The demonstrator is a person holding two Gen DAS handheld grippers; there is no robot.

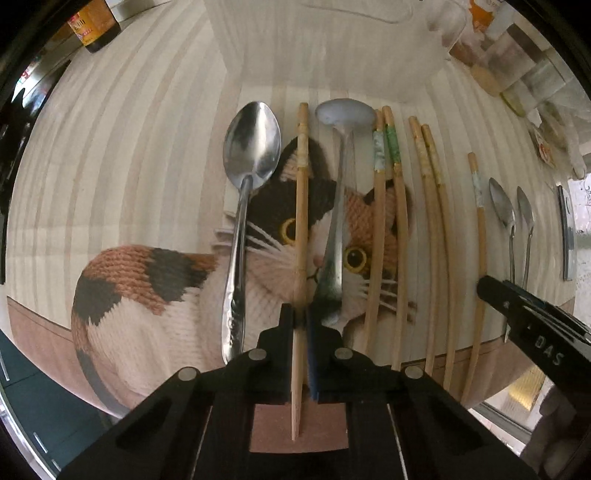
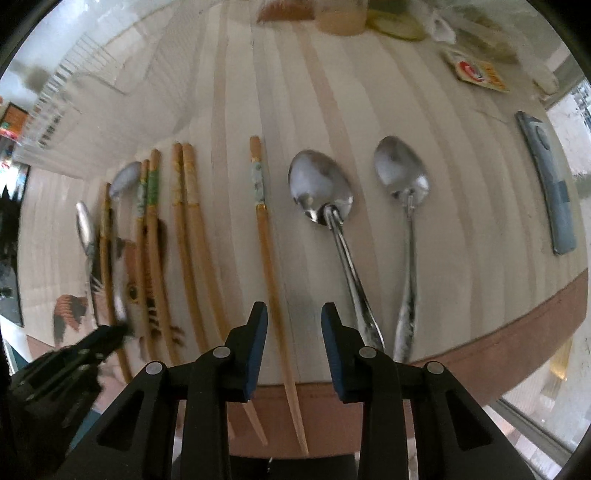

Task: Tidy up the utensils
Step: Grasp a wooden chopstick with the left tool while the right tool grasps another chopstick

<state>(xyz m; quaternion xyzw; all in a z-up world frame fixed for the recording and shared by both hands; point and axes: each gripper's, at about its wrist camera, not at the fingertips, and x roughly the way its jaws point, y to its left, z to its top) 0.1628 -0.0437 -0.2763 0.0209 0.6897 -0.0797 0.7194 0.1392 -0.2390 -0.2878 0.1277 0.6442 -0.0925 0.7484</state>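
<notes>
My left gripper (image 1: 301,317) is shut on a wooden chopstick (image 1: 301,221) that points away between a large steel spoon (image 1: 251,155) and a pale-bowled spoon (image 1: 345,114) on the cat-print mat (image 1: 147,288). Two chopstick pairs (image 1: 386,206) (image 1: 434,236) and a single chopstick (image 1: 480,240) lie to the right, then two small spoons (image 1: 511,218). My right gripper (image 2: 293,321) is open and empty, its jaws either side of the single chopstick (image 2: 267,251). Two steel spoons (image 2: 321,192) (image 2: 400,173) lie to its right. The left gripper (image 2: 88,347) shows at lower left.
A blue-grey phone-like object (image 2: 550,184) lies at the table's right edge. Jars and packets (image 1: 517,66) stand at the back right, a dark bottle (image 1: 92,26) at the back left, and a clear container (image 1: 332,44) behind the utensils. The table's brown front edge (image 2: 480,347) is close.
</notes>
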